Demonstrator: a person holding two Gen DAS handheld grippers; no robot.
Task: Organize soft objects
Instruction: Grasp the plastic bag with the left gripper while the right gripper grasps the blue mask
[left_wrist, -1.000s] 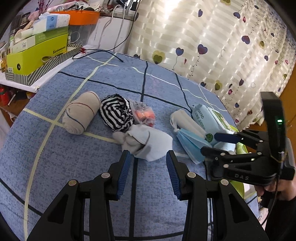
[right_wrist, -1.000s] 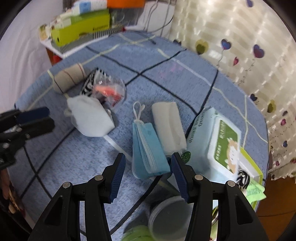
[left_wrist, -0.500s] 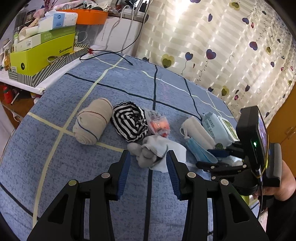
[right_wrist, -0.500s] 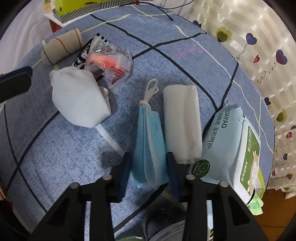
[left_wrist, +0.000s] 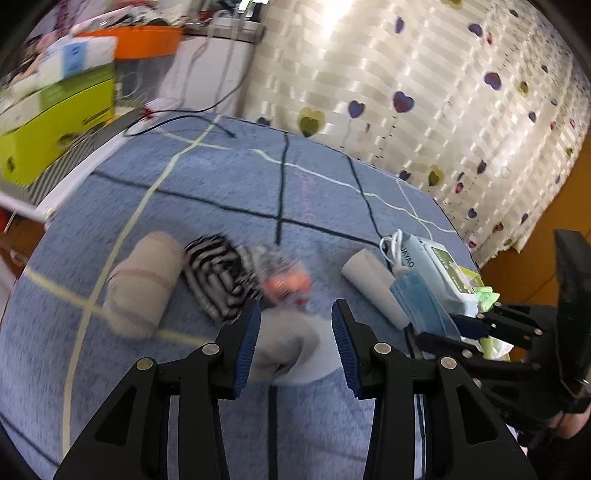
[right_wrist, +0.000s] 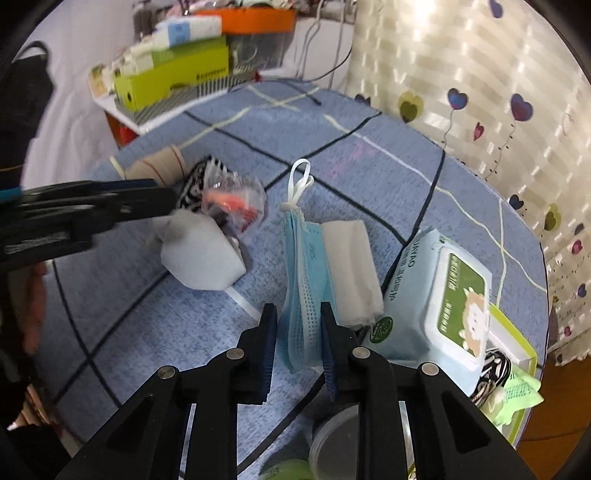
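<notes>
1. On a blue checked cloth (left_wrist: 207, 177), soft things lie in a loose row across the middle.
2. At the left end is a tan roll (left_wrist: 142, 280), with a striped cloth (left_wrist: 218, 275) touching its right side.
3. Just right of the striped cloth sits a clear packet (left_wrist: 286, 278) with orange inside; it is blurred.
4. My left gripper (left_wrist: 295, 341) has its jaws standing wide apart. A white mask (left_wrist: 291, 347) lies between them, on the near side of the packet. I see a gap on each side, so the pads are not pressing on it.
5. My right gripper (right_wrist: 295, 341) has just been closing its jaws, and they now pinch the near end of a blue mask (right_wrist: 303, 280).
6. From the right wrist view the blue mask stands up on edge, its white ear loops (right_wrist: 301, 181) at the far end.
7. A white roll (right_wrist: 352, 269) lies against the right side of the blue mask.
8. Right of that roll is a wipes pack (right_wrist: 448, 295) with a green label, near the right edge of the cloth.
9. Far left, beyond the cloth, stacked boxes (right_wrist: 173, 79) sit on a shelf.
10. Behind the cloth on the right hangs a curtain (left_wrist: 424, 92) printed with hearts.
</notes>
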